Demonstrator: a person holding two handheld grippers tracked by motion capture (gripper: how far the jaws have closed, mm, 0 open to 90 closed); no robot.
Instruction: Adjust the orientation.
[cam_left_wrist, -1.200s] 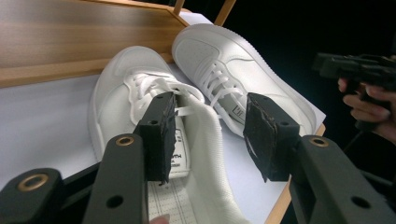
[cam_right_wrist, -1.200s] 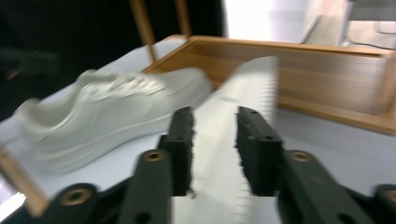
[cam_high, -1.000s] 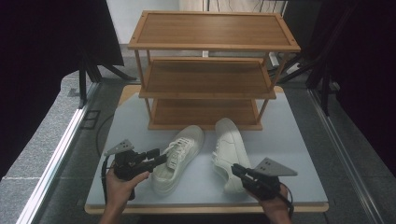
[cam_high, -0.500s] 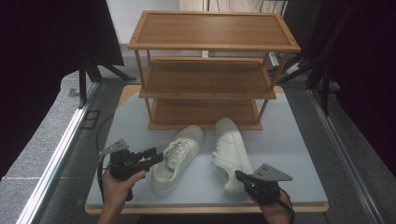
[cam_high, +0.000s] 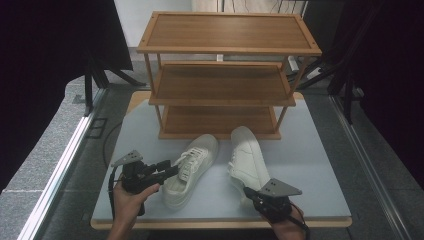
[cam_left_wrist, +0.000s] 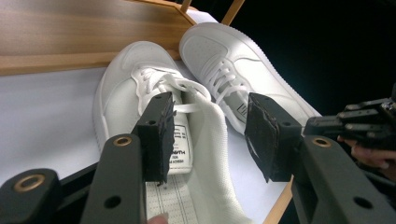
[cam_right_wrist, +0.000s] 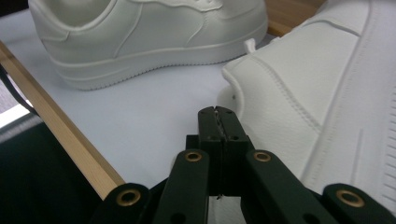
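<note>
- My left gripper (cam_high: 172, 169) sits at the near left of the table (cam_high: 320, 150), held in my left hand (cam_high: 131, 196), and points to the right at the left shoe (cam_high: 192, 162).
- In the left gripper view its jaws stand wide apart and hold nothing; one jaw is over the tongue and laces of the left shoe (cam_left_wrist: 154, 112), the other is out past the shoe's far side.
- I cannot tell whether either jaw touches the shoe; they look to hover just above its opening.
- My right gripper (cam_high: 248, 192) is at the near right edge of the table, held in my right hand (cam_high: 290, 229), with its grey plate on top.
- In the right gripper view its jaws are pressed flat together with nothing between them, and the tips (cam_right_wrist: 217, 112) lie just beside the heel of the right shoe (cam_right_wrist: 327, 107).
- The right shoe (cam_high: 248, 160) lies on the table with its toe toward the shelf (cam_high: 227, 75) and its heel toward me, tipped a little onto its side.
- The left shoe stands upright on its sole just beside the right one, toe also toward the shelf, heel near the table's front edge.
- The two shoes lie close together and are both white.
- The toes of both shoes reach close to the bottom board of the wooden shelf, which stands at the far middle of the table with three boards.
</note>
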